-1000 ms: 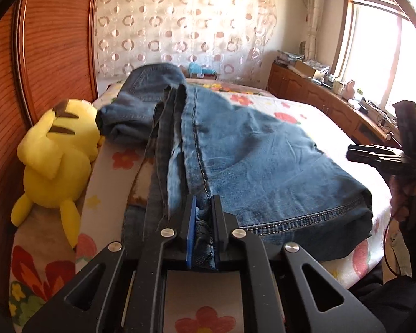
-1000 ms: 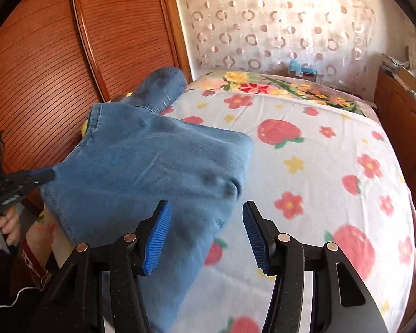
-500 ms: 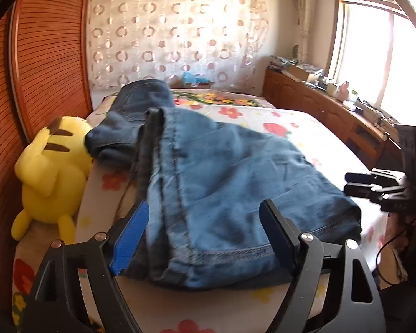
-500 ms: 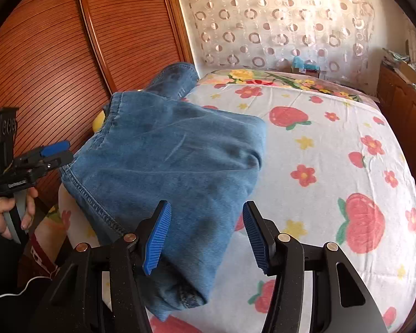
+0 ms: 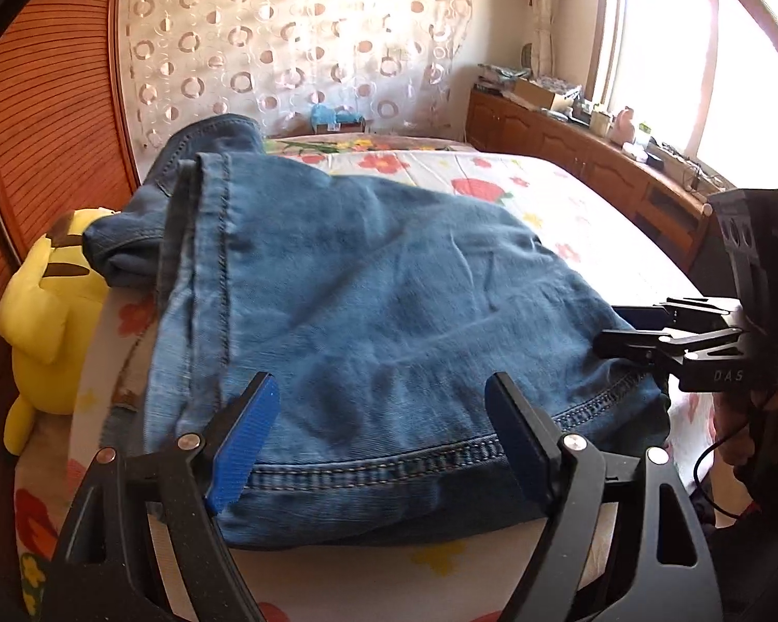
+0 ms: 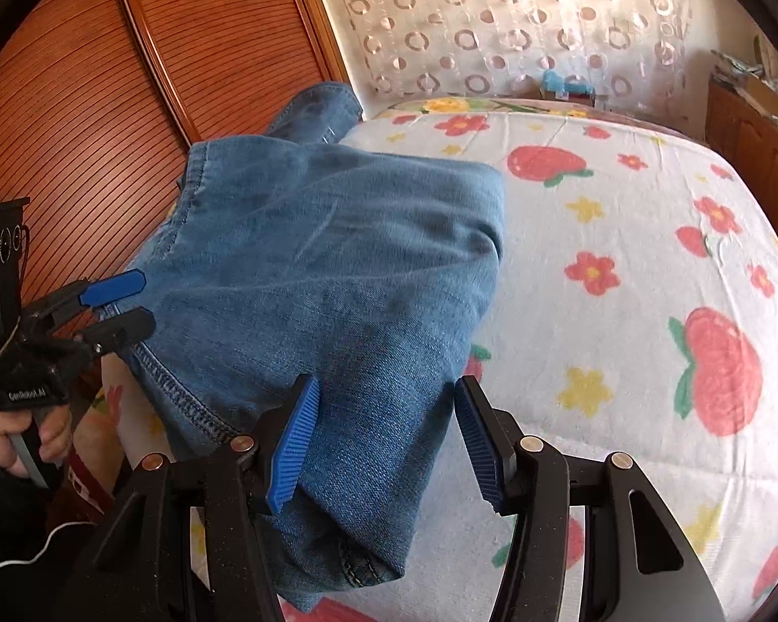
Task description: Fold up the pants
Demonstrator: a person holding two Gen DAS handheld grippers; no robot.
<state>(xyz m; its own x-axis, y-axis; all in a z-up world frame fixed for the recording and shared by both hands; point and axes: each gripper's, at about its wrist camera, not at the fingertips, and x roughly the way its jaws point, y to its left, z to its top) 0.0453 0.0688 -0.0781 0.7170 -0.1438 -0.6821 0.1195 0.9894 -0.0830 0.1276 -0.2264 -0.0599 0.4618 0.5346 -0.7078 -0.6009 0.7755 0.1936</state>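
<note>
Jeans (image 5: 368, 321), folded into a thick denim stack at the near left corner of the bed (image 6: 622, 269), beside a yellow plush toy (image 5: 46, 311). Heavy, limp, grippy; best taken at the stitched hem. Left hand-held gripper (image 5: 384, 440) released, tilted down, straddling the hem. Right hand-held gripper (image 6: 384, 446) unclenched, angled down over the stack's right edge, pinching nothing.

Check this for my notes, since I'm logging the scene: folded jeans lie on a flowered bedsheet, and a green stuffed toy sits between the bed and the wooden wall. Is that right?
Not quite: the stuffed toy is yellow, not green, as the left wrist view shows. The rest holds: the folded jeans lie on the flowered bedsheet, and the toy sits between the bed and the wooden wall.
</note>
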